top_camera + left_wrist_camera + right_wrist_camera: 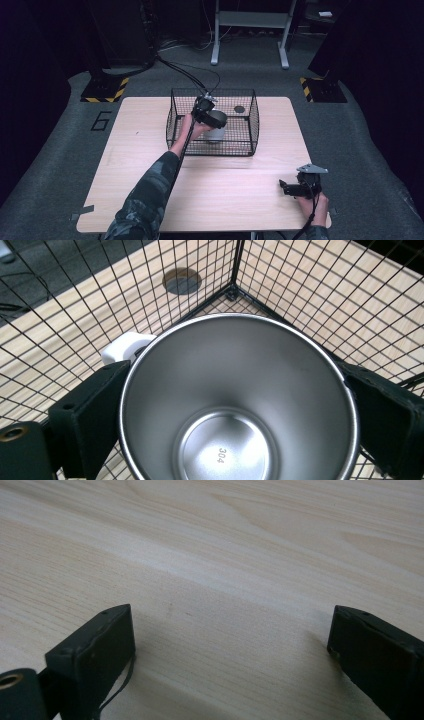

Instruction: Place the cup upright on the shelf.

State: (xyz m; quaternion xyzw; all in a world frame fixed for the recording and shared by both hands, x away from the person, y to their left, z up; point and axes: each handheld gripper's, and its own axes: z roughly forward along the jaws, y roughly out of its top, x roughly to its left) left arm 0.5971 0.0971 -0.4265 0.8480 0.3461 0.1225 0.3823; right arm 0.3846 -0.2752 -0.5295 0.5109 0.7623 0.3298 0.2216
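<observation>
Cup going into the basket — placing step, by the look of it.
Near edge: right gripper [292, 187] idles on the table [150, 150], jaws wide apart. Farther off, left gripper [212, 117] clamps the steel cup [235, 405] inside the wire basket [252, 125] — next: lower, then release.

- "304" is stamped on the inside bottom of the steel cup [235, 405].
- A large "6" marks the grey floor [101, 120] left of the desk [150, 150].
</observation>
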